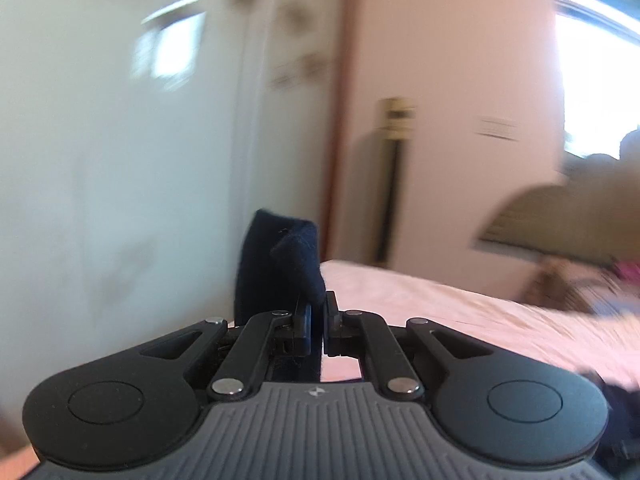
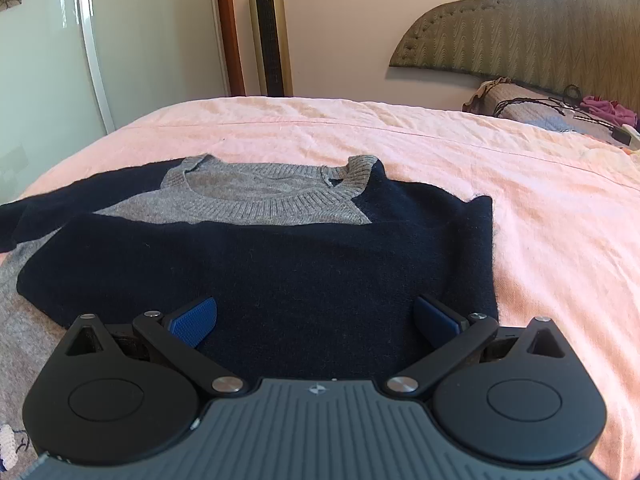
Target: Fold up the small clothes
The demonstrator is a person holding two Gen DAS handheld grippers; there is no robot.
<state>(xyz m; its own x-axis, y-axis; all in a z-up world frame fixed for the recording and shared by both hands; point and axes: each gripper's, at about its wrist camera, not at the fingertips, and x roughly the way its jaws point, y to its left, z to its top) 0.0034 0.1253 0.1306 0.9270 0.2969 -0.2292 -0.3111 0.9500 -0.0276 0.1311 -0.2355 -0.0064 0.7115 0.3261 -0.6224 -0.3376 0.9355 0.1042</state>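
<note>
A small navy and grey sweater (image 2: 256, 256) lies on the pink bed sheet (image 2: 440, 140), grey collar toward the far side, with a navy sleeve folded across its chest. My right gripper (image 2: 316, 320) is open and empty, its blue pads (image 2: 192, 320) spread just above the folded navy part. My left gripper (image 1: 318, 320) is shut on a navy piece of the sweater (image 1: 280, 264), likely a sleeve, and holds it up above the bed; this view is blurred.
A padded headboard (image 2: 540, 32) and a pillow with cords and pink cloth (image 2: 560, 108) are at the right. A gold tower fan (image 2: 268, 28) stands by the wall behind the bed. A glossy wardrobe door (image 2: 48, 60) is at the left.
</note>
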